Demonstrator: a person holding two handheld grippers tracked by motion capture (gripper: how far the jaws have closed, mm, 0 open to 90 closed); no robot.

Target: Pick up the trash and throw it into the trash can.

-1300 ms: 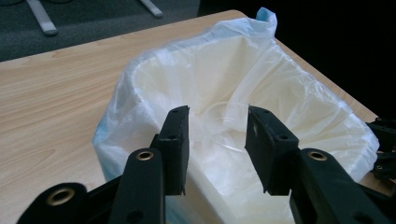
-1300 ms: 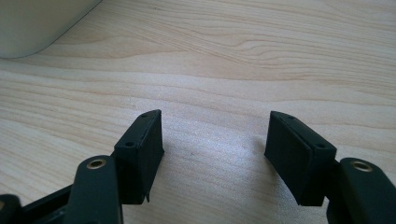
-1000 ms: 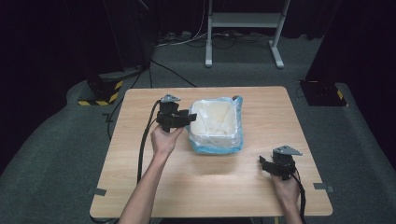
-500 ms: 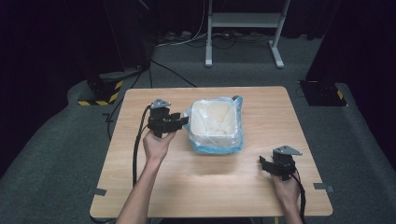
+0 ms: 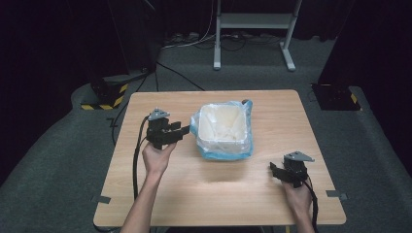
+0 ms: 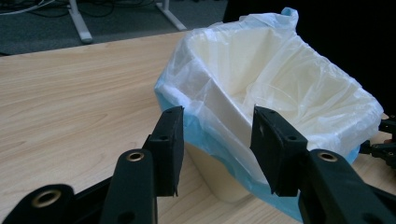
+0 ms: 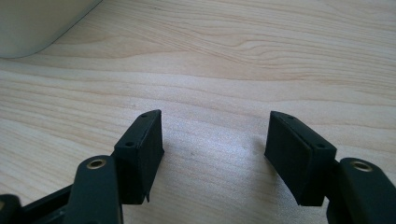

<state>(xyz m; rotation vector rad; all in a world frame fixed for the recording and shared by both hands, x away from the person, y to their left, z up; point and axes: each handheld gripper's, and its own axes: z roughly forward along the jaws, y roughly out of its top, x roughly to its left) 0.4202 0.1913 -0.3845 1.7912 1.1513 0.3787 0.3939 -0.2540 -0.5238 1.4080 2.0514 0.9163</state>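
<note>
Here, cream bin [image 5: 223,127], blue-edged translucent liner [image 6: 299,93]

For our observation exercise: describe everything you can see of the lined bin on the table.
The bin is a small, squarish, cream container that looks like plastic, standing upright near the middle of the wooden table. A thin, translucent blue bag lines it, folded over the rim and crumpled down the outside. It looks empty. The left claw sits open beside it, not touching.

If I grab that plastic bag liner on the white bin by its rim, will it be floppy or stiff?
The bag liner looks thin and wrinkled, so probably floppy and slippery. Loosely draped over the bin, it may slide off.
</note>
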